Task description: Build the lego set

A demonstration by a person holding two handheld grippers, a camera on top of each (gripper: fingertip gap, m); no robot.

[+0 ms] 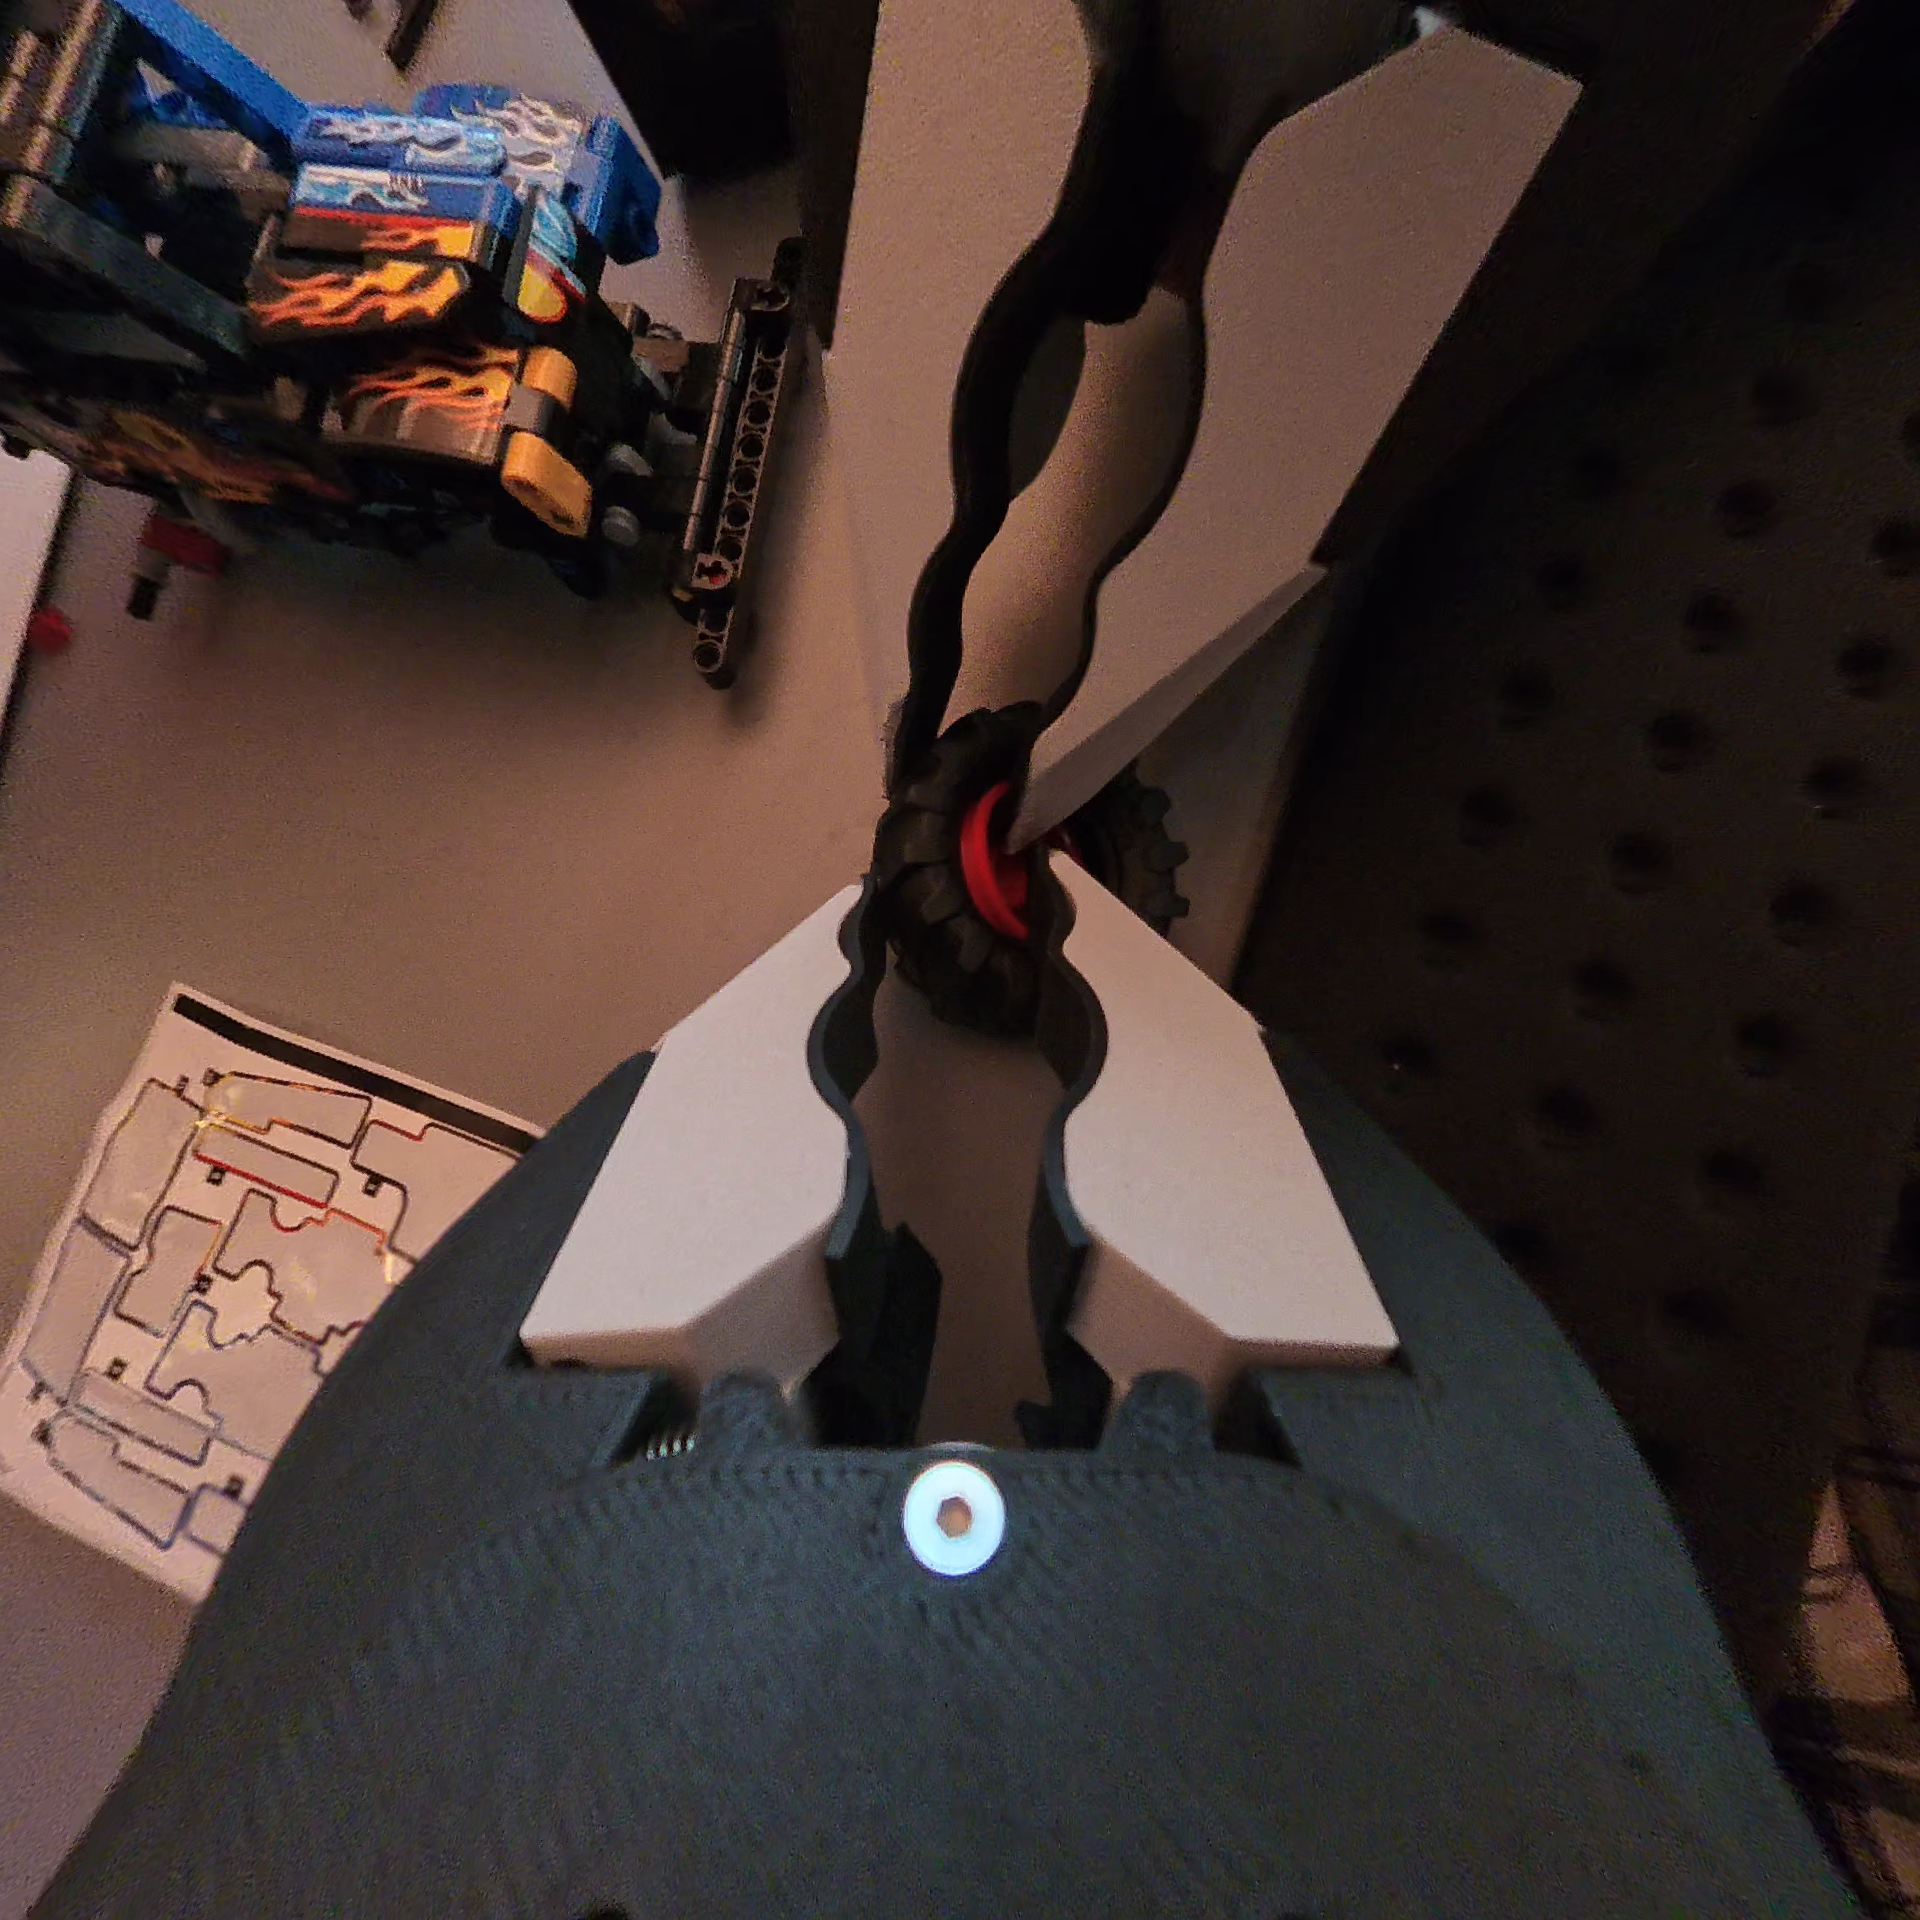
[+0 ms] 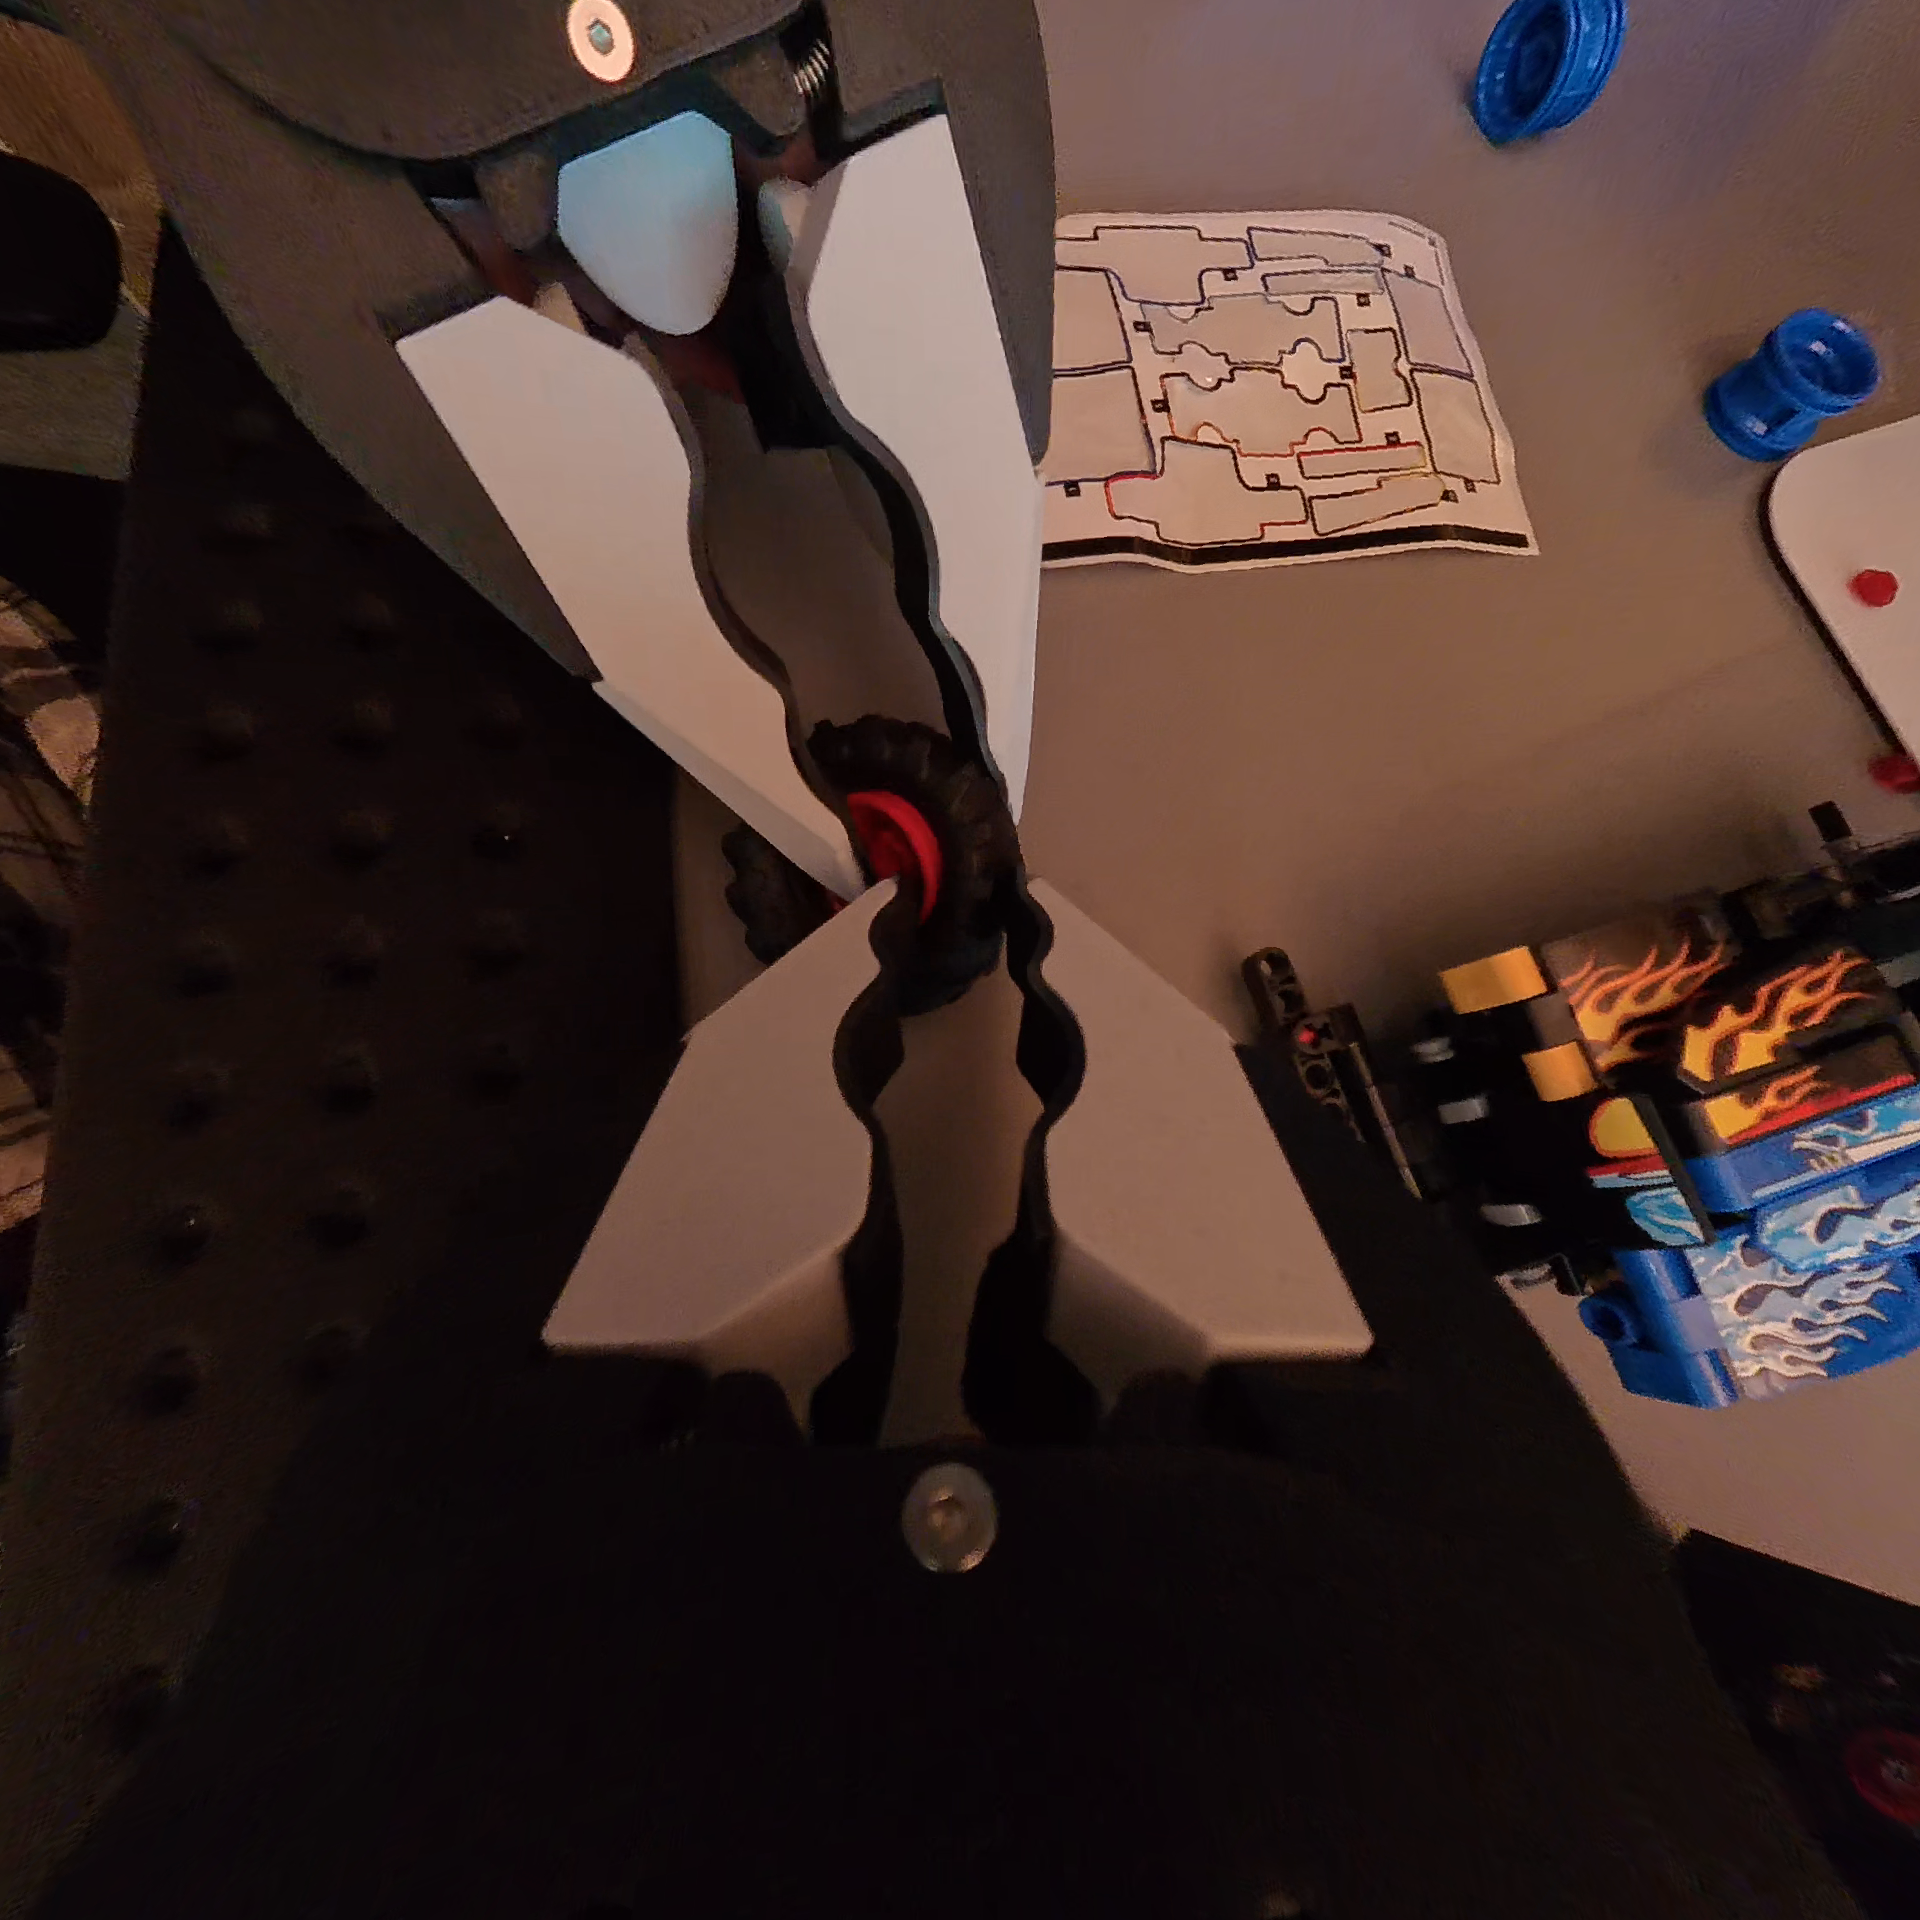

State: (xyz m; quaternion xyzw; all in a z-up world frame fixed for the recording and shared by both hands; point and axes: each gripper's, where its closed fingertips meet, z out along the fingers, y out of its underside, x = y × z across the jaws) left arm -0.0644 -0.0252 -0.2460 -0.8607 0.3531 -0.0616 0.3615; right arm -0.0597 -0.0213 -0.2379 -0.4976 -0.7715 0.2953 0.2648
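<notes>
A black tyre (image 1: 930, 940) with a red hub (image 1: 982, 862) is held between both grippers, which meet tip to tip above the grey table. My left gripper (image 1: 966, 899) is shut on the tyre from below in its own view. My right gripper (image 1: 971, 779) reaches in from the top, one fingertip against the hub. In the right wrist view my right gripper (image 2: 951, 904) clamps the same tyre (image 2: 971, 810) and hub (image 2: 894, 831), with the left gripper (image 2: 930, 847) coming from above. A second black tyre (image 1: 1143, 852) lies just behind.
The partly built flame-patterned Lego vehicle (image 1: 364, 343) (image 2: 1714, 1143) lies on the table. A sticker sheet (image 1: 229, 1278) (image 2: 1278, 395) lies flat nearby. Two blue wheel hubs (image 2: 1548, 68) (image 2: 1787, 384) and a white tray (image 2: 1829, 499) sit farther off. A black perforated board (image 1: 1610, 831) borders the table.
</notes>
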